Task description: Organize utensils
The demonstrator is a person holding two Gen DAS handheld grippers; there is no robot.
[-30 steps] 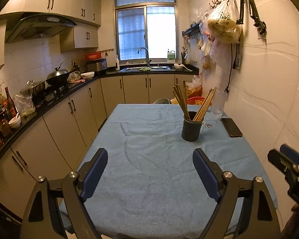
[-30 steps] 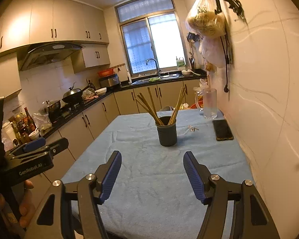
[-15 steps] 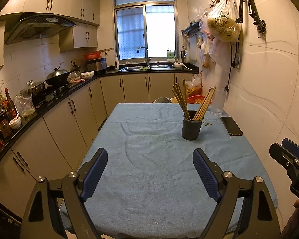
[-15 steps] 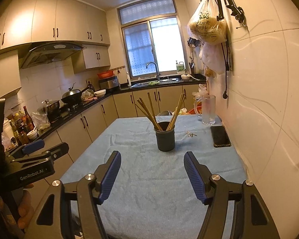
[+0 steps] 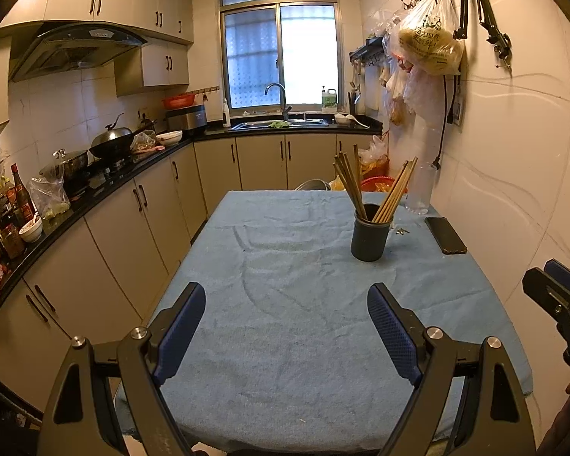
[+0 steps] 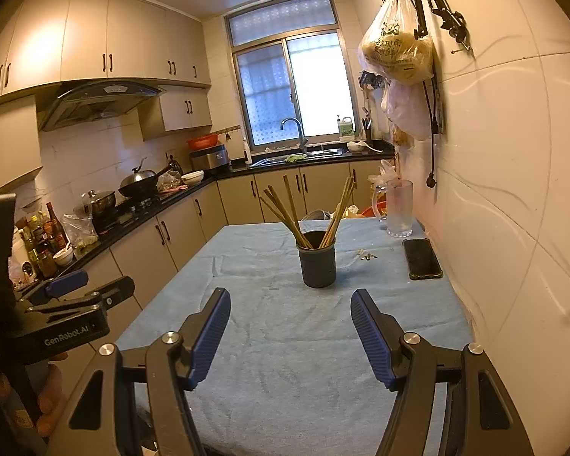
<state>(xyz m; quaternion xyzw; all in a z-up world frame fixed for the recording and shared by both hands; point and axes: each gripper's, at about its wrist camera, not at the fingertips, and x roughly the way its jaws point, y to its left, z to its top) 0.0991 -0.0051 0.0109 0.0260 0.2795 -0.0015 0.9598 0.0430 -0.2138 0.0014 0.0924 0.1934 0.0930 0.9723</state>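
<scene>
A dark round holder [image 5: 370,237] [image 6: 317,265] stands on the blue cloth of the table [image 5: 285,304] [image 6: 277,334], right of the middle. Several wooden chopsticks [image 5: 372,190] [image 6: 304,212] lean out of it in two bunches. My left gripper [image 5: 287,317] hovers open above the near end of the table, nothing between its blue pads. My right gripper [image 6: 290,321] is open too, empty, with the holder straight ahead and well beyond its fingertips. Each gripper shows at the edge of the other's view.
A black phone [image 5: 445,234] [image 6: 421,258] lies by the right wall, a clear glass jug [image 6: 398,208] behind it, small metal bits [image 6: 366,255] beside the holder. Plastic bags [image 6: 397,49] hang from wall hooks. Counters with pots and bottles run along the left.
The right wrist view has shifted slightly, so the holder sits a little nearer the middle. Both grippers stay open and empty; nothing on the table moved.
</scene>
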